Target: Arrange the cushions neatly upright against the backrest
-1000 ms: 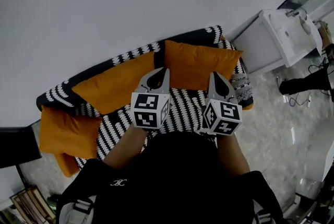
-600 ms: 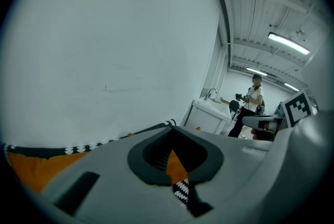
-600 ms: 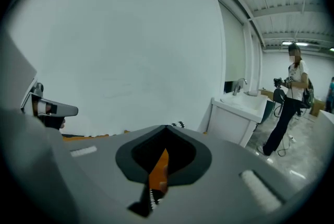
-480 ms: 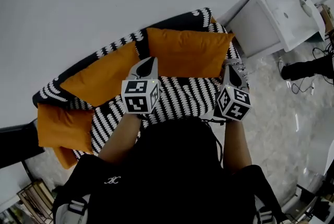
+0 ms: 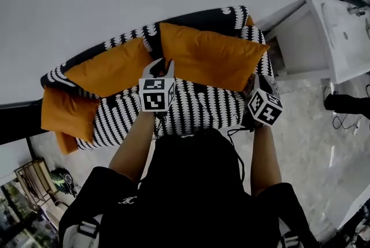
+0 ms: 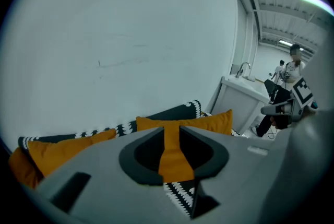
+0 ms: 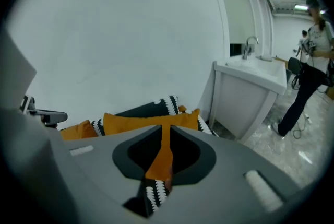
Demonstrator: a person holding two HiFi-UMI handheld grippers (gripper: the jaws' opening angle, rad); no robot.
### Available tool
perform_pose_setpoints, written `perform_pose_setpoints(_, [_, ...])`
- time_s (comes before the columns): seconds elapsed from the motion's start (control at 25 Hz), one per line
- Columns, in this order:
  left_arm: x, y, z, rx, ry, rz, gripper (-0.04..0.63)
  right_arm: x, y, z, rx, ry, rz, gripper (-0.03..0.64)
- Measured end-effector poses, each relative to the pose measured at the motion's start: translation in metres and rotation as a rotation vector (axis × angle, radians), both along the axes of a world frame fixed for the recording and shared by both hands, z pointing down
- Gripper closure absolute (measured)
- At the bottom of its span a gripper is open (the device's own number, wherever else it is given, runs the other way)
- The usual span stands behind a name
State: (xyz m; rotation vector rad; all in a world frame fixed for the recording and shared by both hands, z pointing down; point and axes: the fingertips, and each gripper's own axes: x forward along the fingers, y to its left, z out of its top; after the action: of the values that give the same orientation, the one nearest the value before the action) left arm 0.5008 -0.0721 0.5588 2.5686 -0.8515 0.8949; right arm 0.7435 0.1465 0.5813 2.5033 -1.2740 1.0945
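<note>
Plainly three orange cushions (image 5: pixel 110 74) (image 5: pixel 211 59) (image 5: pixel 66 115) line one sofa (image 5: pixel 199 109); both grippers' (image 5: pixel 161 66) (image 5: pixel 255 81) jaws, just opening narrowly, grip nothing.

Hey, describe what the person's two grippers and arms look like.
Both the left gripper and the right gripper are grey, with black-lined jaws tapering to a point. Each carries a white cube printed with black square markers. The person wears a black short-sleeved top. Both pairs of jaws have just been opening, nothing pinched between them.
</note>
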Motion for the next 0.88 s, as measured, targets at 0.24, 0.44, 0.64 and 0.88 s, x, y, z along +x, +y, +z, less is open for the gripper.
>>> perform_pose_setpoints(0.24, [0.013, -0.027, 0.059, -0.058, -0.101, -0.064, 0.477, 0.045, -0.003, 0.066, -0.065, -0.117, 0.000, 0.548])
perform_pose_setpoints(0.44, [0.021, -0.051, 0.090, -0.094, -0.125, -0.076, 0.463, 0.066, -0.020, 0.113, -0.123, -0.165, -0.004, 0.529])
perform_pose_setpoints(0.64, [0.034, -0.076, 0.127, -0.154, -0.166, -0.054, 0.377, 0.083, -0.041, 0.143, -0.117, -0.209, 0.005, 0.451])
perform_pose_setpoints(0.88, [0.043, -0.124, 0.173, -0.230, -0.186, -0.098, 0.285, 0.099, -0.068, 0.165, -0.176, -0.219, -0.009, 0.399])
